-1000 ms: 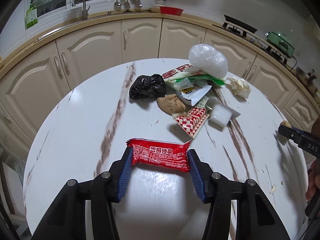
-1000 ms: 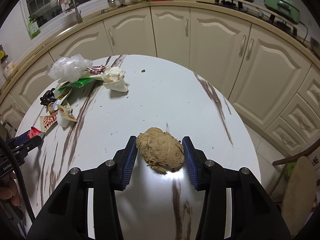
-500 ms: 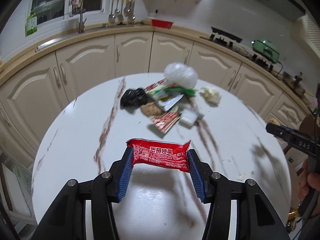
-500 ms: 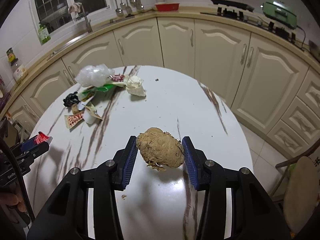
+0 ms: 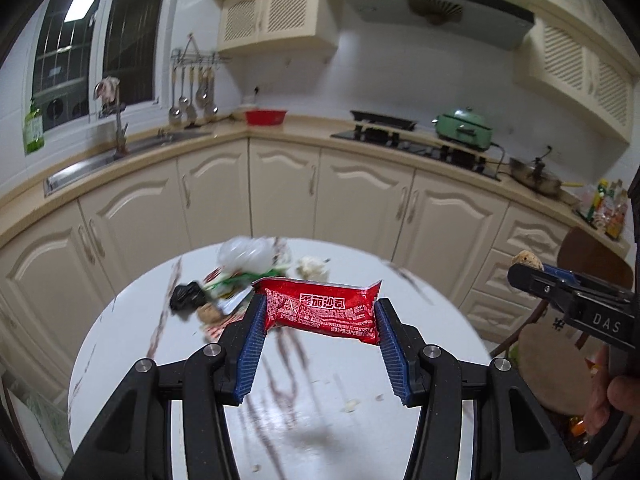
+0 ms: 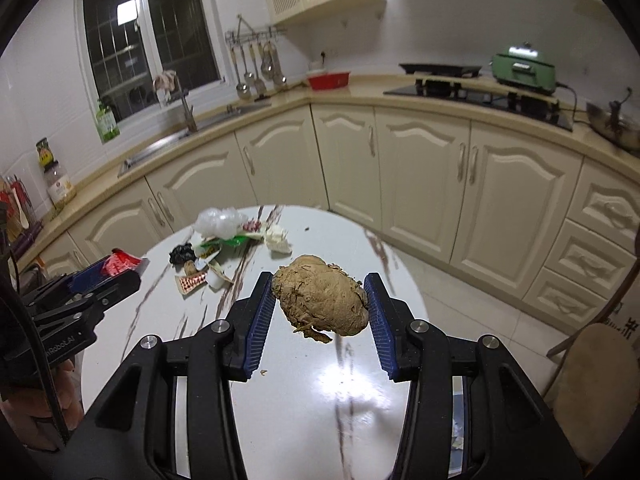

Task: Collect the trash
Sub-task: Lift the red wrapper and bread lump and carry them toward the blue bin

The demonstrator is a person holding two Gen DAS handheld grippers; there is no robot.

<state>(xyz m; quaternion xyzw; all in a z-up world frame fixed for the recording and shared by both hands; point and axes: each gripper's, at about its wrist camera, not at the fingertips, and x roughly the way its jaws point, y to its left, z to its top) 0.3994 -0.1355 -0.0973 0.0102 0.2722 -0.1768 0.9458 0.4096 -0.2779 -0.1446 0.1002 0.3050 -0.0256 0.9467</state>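
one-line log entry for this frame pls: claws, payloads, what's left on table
left claw: shut on red sachet | right claw: shut on brown lump | both payloads above table | trash pile: uncollected

You get even, fairly dim indoor light — a ceiling lamp mirrors in the dark window at upper left. Glare pools on the glossy table at lower centre. The left view smears the trash pile — fisheye bends the cabinets, corners go black.
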